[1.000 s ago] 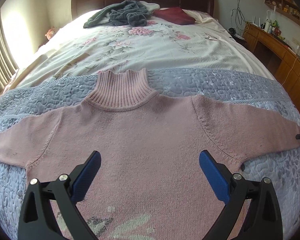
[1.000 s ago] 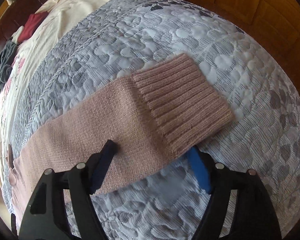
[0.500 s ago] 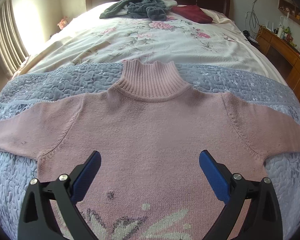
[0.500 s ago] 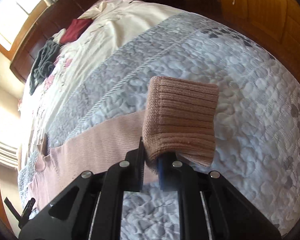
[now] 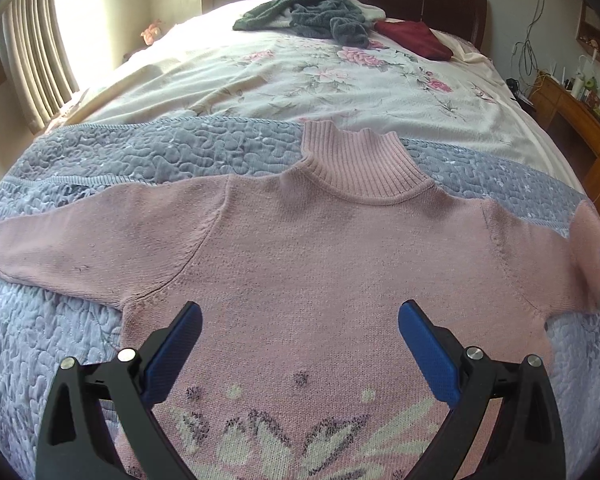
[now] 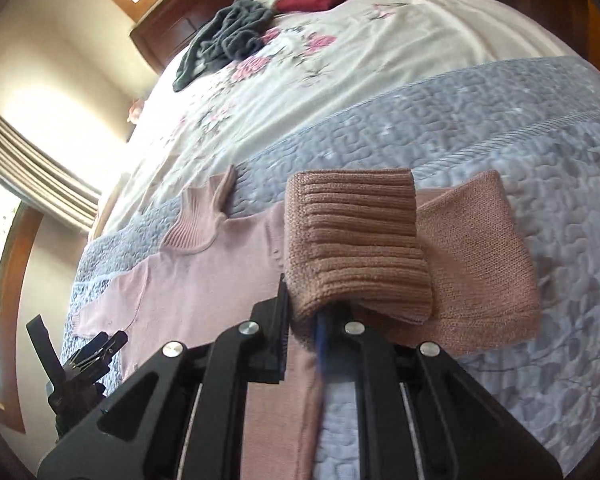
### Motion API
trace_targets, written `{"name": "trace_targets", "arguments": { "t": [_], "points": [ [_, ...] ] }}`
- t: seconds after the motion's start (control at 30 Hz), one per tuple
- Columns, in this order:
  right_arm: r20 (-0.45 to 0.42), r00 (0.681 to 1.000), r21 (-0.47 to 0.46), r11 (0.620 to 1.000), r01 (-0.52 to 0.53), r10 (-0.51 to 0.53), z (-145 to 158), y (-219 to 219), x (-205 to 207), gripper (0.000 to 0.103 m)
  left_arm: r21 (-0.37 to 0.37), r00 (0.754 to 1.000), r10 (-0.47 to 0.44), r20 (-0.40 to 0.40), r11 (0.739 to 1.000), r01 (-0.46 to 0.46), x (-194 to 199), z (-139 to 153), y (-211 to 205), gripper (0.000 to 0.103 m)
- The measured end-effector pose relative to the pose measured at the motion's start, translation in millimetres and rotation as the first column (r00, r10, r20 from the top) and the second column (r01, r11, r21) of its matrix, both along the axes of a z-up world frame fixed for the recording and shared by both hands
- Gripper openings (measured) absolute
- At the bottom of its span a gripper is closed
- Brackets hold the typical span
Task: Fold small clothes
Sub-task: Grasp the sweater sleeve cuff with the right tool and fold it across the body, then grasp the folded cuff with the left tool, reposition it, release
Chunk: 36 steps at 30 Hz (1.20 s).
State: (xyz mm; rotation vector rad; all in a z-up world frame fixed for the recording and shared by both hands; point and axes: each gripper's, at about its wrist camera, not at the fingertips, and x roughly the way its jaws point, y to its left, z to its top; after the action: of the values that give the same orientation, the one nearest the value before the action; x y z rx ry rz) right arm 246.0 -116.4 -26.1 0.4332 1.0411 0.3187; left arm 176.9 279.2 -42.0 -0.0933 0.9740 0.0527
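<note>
The right gripper [image 6: 302, 316], jaws pinched on the ribbed cuff [image 6: 356, 248], has carried it further over its own sleeve toward 10 o'clock, doubling that sleeve back. The left gripper [image 5: 300, 350], jaws wide apart, hovers over the pink sweater [image 5: 320, 264], now seen further right. The sweater lies flat on the grey quilt [image 5: 120, 156], collar at 12, sleeves running 9 to 3.

I count one pink sweater [image 5: 324, 248] spread on one bed [image 5: 260, 80], one grey garment [image 5: 320, 16] and one dark red garment [image 5: 414, 38] near the headboard, and my two claws: left [image 5: 300, 344], right [image 6: 302, 320].
</note>
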Motion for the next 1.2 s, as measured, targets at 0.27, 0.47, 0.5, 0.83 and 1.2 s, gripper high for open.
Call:
{"name": "trace_targets", "arguments": {
  "t": [0.27, 0.47, 0.5, 0.83, 1.2],
  "points": [
    [-0.061, 0.991, -0.032, 0.992, -0.123, 0.121, -37, 100, 2, 0.01, -0.036, 1.0, 0.002, -0.025, 0.999, -0.003, -2, -6, 16, 0.099],
    [-0.164, 0.966, -0.077, 0.973, -0.216, 0.201, -79, 128, -2, 0.017, -0.103, 0.997, -0.031, -0.07, 0.994, 0.023, 4, -10, 9, 0.099],
    [-0.162, 0.962, -0.067, 0.97, -0.233, 0.22, -79, 127, -7, 0.018, -0.114, 0.996, -0.045, -0.074, 0.993, 0.036, 5, -11, 5, 0.099],
    [-0.059, 0.99, -0.087, 0.988, -0.131, 0.126, -41, 40, -52, 0.034, -0.368, 0.953, -0.228, -0.197, 0.919, 0.143, 37, -40, -88, 0.097],
    [-0.058, 0.998, -0.125, 0.991, -0.039, 0.032, -48, -20, -80, 0.034, -0.466, 0.919, -0.246, -0.308, 0.881, 0.08, 63, -79, -154, 0.02]
  ]
}}
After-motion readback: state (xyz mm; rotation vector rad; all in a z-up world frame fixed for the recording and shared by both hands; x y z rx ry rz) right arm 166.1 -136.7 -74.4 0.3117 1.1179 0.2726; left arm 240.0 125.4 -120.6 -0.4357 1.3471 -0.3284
